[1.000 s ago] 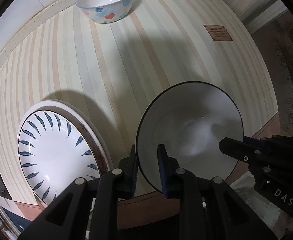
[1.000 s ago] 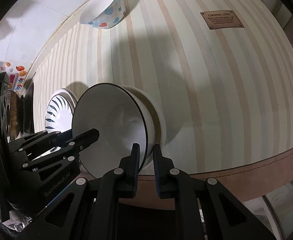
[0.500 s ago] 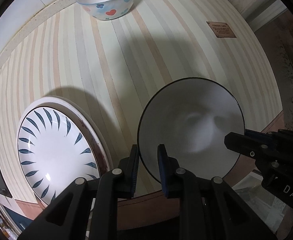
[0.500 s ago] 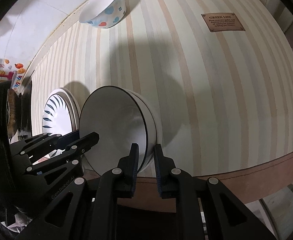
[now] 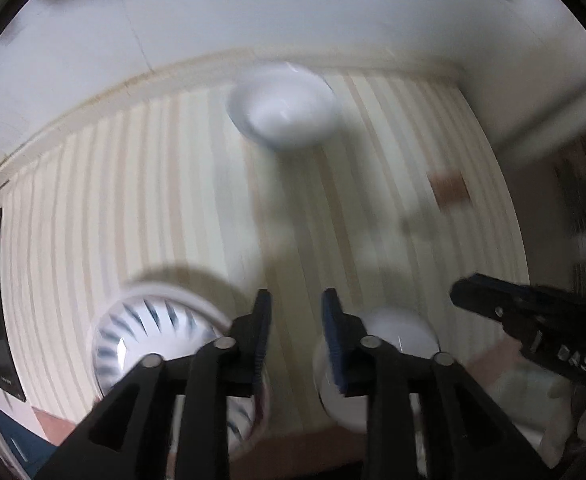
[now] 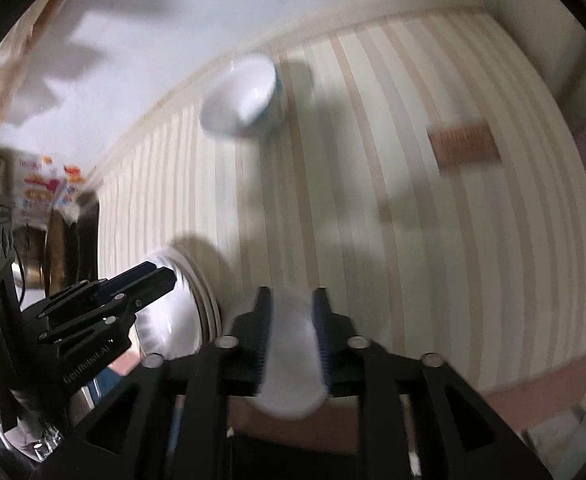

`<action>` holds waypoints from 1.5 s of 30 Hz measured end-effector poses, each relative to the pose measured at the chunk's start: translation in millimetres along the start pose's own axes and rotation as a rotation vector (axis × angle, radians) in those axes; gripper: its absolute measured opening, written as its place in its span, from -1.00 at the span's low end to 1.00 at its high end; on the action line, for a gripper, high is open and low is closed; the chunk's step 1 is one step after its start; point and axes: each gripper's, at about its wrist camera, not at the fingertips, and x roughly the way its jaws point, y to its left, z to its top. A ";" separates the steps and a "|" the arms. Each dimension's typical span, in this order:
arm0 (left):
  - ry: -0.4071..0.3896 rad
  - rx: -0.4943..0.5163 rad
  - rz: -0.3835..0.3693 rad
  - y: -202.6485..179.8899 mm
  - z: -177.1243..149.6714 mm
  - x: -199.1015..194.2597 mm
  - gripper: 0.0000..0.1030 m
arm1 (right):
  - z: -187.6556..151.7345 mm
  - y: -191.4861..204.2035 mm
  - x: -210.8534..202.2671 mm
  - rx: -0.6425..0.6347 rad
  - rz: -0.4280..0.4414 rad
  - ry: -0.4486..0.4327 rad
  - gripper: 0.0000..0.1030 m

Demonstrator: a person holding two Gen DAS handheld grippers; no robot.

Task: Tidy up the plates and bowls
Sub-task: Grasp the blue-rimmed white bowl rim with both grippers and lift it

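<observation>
Both my grippers have just been opening. My left gripper (image 5: 295,322) stands parted on nothing; my right gripper (image 6: 291,322) stands parted with the white bowl (image 6: 291,364) loose between the pads, not pinched. Risk: the blur suggests haste, and a finger could clip that rim and slide the bowl off the near edge of the striped mat (image 5: 173,200). Left lies the leaf-pattern plate (image 5: 149,328). Farthest, well apart, sits the patterned bowl (image 5: 285,114).
</observation>
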 end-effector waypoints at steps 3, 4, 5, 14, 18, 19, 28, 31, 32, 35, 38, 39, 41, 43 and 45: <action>-0.012 -0.079 -0.008 23.3 36.7 13.3 -0.47 | 39.9 3.7 4.3 0.003 0.013 -0.035 -0.22; -0.011 -0.102 -0.005 31.3 49.5 20.7 -0.47 | 52.5 5.1 7.6 0.007 0.017 -0.042 -0.22; -0.012 -0.124 -0.004 38.9 60.7 27.2 -0.47 | 69.6 6.9 13.8 0.009 0.022 -0.051 -0.22; 0.056 -0.205 -0.015 66.7 124.7 96.5 -0.47 | 154.6 21.1 89.7 0.004 -0.024 0.000 -0.22; 0.087 -0.186 -0.014 61.0 132.7 118.0 -0.47 | 165.0 23.5 114.8 0.015 -0.038 0.030 -0.22; 0.092 -0.185 -0.019 59.5 136.0 121.1 -0.47 | 166.6 23.3 120.0 0.019 -0.039 0.038 -0.22; 0.083 -0.168 -0.025 49.2 140.9 133.1 -0.77 | 171.2 20.8 140.3 -0.005 -0.074 0.045 -0.76; 0.087 -0.172 -0.030 46.9 139.2 133.5 -0.77 | 169.6 22.3 141.1 -0.010 -0.081 0.042 -0.77; 0.089 -0.172 -0.031 46.7 140.1 132.9 -0.77 | 168.8 22.5 141.4 -0.011 -0.080 0.045 -0.77; 0.083 -0.164 -0.027 48.7 139.5 124.2 -0.77 | 167.4 23.3 137.6 -0.009 -0.075 0.046 -0.77; 0.069 -0.149 -0.024 44.4 133.6 110.4 -0.77 | 162.2 28.3 128.0 -0.009 -0.070 0.034 -0.77; 0.065 -0.141 -0.023 42.7 129.9 103.7 -0.77 | 158.9 30.0 122.7 -0.008 -0.066 0.029 -0.77; 0.061 -0.130 -0.024 41.5 122.7 93.9 -0.77 | 148.9 32.9 110.2 -0.005 -0.059 0.019 -0.77; 0.056 -0.116 -0.022 39.0 114.1 80.5 -0.77 | 136.2 35.9 98.1 -0.002 -0.056 0.007 -0.77; 0.046 -0.096 -0.025 35.6 103.1 65.4 -0.77 | 121.0 36.5 83.1 0.000 -0.051 -0.001 -0.77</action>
